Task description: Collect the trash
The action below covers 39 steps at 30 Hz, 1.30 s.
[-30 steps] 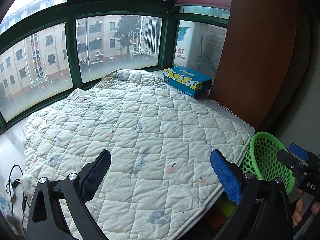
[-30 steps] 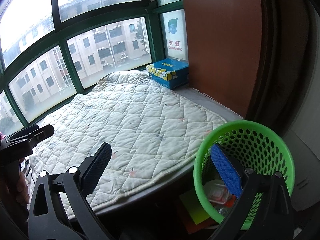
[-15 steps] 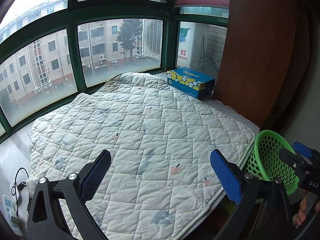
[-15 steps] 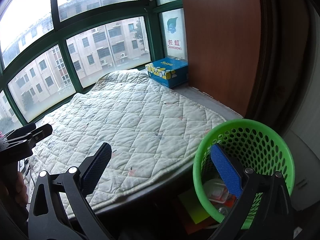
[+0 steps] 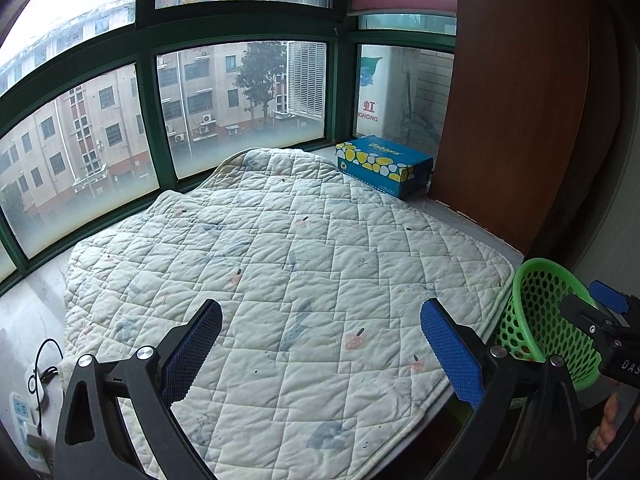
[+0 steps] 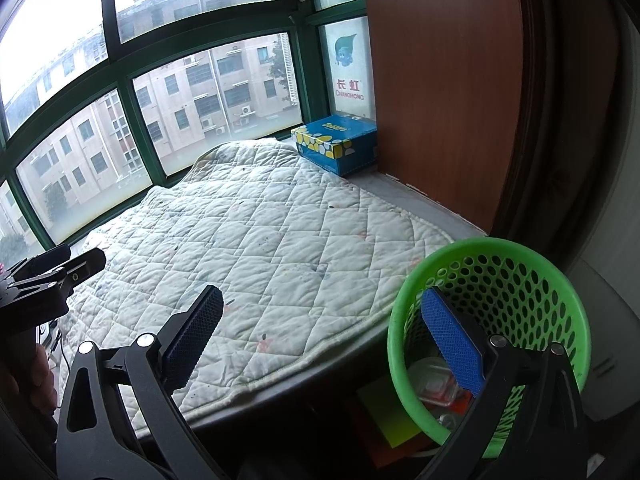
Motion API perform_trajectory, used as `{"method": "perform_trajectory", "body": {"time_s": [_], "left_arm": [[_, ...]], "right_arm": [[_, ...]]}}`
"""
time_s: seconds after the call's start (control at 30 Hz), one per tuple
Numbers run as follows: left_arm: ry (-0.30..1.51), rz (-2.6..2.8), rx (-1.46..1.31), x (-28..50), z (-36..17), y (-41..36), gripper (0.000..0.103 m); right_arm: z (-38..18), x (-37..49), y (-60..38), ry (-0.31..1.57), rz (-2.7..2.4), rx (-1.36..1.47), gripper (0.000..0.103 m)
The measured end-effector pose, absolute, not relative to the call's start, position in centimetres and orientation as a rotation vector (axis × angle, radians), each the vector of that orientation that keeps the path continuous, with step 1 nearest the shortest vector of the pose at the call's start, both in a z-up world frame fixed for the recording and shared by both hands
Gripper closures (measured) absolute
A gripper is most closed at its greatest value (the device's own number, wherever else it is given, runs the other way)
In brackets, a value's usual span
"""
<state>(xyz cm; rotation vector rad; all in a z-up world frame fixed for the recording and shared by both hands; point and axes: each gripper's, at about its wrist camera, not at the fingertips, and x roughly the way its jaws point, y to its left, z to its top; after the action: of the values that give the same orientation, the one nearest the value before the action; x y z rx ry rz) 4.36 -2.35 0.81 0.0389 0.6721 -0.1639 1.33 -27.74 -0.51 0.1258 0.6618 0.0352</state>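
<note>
Both grippers hang over the near edge of the window seat, jaws spread wide and holding nothing. The left gripper (image 5: 320, 344) is above the quilt (image 5: 280, 264), which is bare as far as I can see. The right gripper (image 6: 320, 340) straddles the near rim of the green basket (image 6: 496, 248), one blue pad (image 6: 452, 344) inside it, the other over the quilt's edge. The basket stands below the seat's corner, beside the wooden panel (image 6: 448, 92). At its bottom lies some trash (image 6: 432, 380): what looks like clear plastic packaging with something red, half hidden behind the finger. A blue box (image 5: 384, 164) sits at the far corner by the window (image 5: 240, 88). At the left, a cable and power strip (image 5: 24, 416) are cut off by the frame.
</note>
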Motion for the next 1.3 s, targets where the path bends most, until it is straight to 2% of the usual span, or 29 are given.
{"method": "perform_trajectory", "body": {"time_s": [1.3], "left_arm": [[0.669, -0.143, 0.048, 4.22, 0.46, -2.29, 0.007]], "right_arm": [[-0.70, 1.31, -27.42, 0.665, 0.036, 0.132, 0.005]]}}
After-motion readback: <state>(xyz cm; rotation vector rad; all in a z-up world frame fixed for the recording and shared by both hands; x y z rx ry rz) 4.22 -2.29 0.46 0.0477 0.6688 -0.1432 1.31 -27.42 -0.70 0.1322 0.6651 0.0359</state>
